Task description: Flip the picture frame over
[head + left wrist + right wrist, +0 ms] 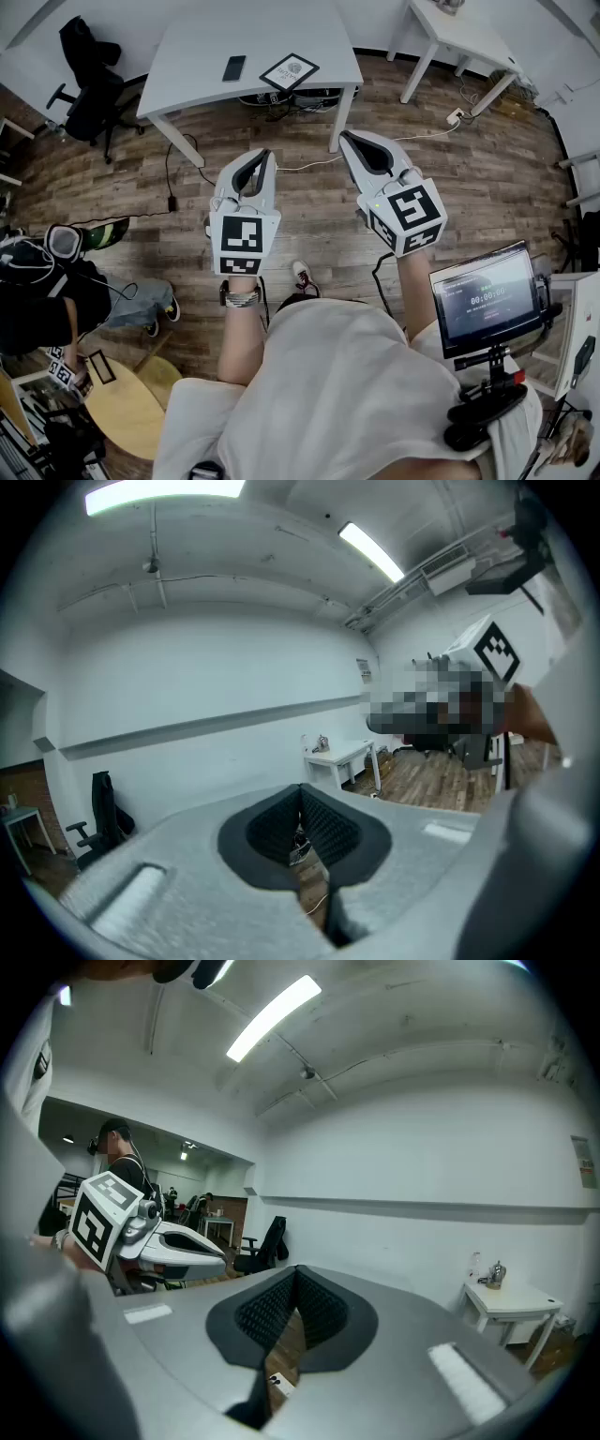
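Observation:
The picture frame (289,71), black-edged with a white mat and a round print, lies face up near the front edge of the white table (197,56). Both grippers are held over the wooden floor, short of the table, apart from the frame. My left gripper (267,155) points toward the table with its jaws shut and nothing between them; in its own view the pads (323,822) meet at the tip. My right gripper (344,137) sits beside it, also shut and empty, its pads (319,1309) closed together. The left gripper (141,1232) shows in the right gripper view.
A black phone (234,67) lies on the table left of the frame. A black office chair (89,84) stands at the left, a second white table (459,33) at the back right. A screen on a rig (483,300) is at my right; a person (37,281) sits at the left.

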Motion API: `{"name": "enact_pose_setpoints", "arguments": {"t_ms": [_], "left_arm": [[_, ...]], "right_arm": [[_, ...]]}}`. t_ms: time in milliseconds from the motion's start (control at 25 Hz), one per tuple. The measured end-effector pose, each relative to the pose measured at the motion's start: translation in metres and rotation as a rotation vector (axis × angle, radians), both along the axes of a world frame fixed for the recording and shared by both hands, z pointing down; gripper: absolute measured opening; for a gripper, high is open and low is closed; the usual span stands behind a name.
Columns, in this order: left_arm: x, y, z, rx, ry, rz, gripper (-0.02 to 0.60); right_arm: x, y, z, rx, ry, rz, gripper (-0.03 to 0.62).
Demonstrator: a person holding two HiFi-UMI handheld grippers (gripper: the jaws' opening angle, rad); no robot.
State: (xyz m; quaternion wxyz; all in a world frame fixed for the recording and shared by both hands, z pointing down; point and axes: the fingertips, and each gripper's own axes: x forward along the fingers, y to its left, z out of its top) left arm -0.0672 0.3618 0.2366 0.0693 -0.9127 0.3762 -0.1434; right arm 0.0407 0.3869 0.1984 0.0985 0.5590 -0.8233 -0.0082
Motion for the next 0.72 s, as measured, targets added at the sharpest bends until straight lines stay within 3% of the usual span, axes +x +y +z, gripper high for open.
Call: {"name": "enact_pose_setpoints", "arguments": {"t_ms": [280,720], "left_arm": [[0.008,-0.014,-0.001,-0.006,0.002,0.027,0.006],[0.010,-0.105,0.008,-0.016,0.014,0.038,0.006]], "right_arm": [[0.001,-0.015,-0.002,-0.002,0.011,0.014,0.002],[0.007,-0.101,-0.001,0.024,0.018,0.039,0.002]]}}
